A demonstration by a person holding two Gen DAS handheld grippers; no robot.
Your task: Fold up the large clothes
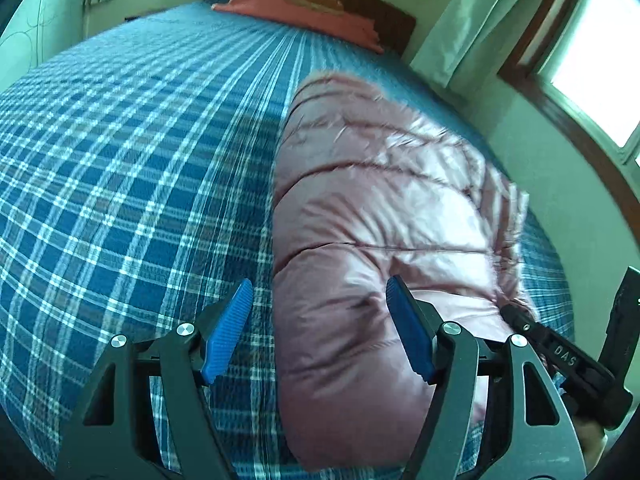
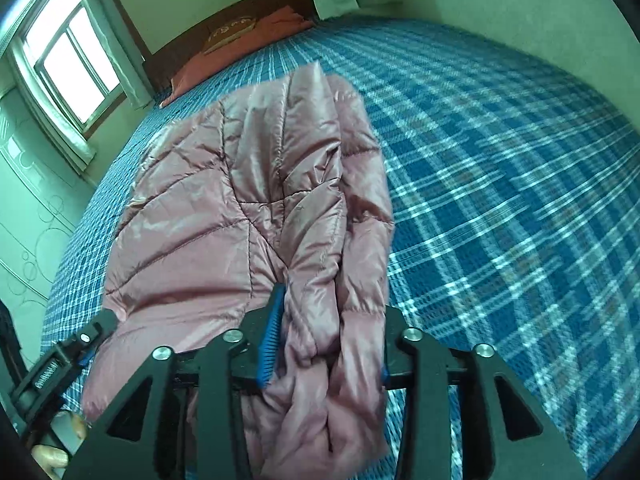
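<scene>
A shiny pink quilted jacket (image 1: pixel 380 200) lies lengthwise on the blue plaid bedspread (image 1: pixel 120 160). In the left wrist view my left gripper (image 1: pixel 320 332) stands open over the jacket's near left edge. One blue pad is above the plaid and the other above the pink fabric, and neither presses on anything. In the right wrist view the jacket (image 2: pixel 192 220) has a bunched fold at its near right side. That fold fills the gap of my right gripper (image 2: pixel 328 340), with the pads against it on both sides. The right gripper (image 1: pixel 560 356) shows at the lower right edge of the left wrist view.
A red pillow (image 1: pixel 304 16) lies at the dark wooden headboard (image 2: pixel 224 28). Windows with pale curtains (image 2: pixel 76 48) line the wall beside the jacket's side of the bed. Open plaid cover (image 2: pixel 500 200) stretches away on the other side. Fingers of a hand (image 2: pixel 60 444) show at the lower left.
</scene>
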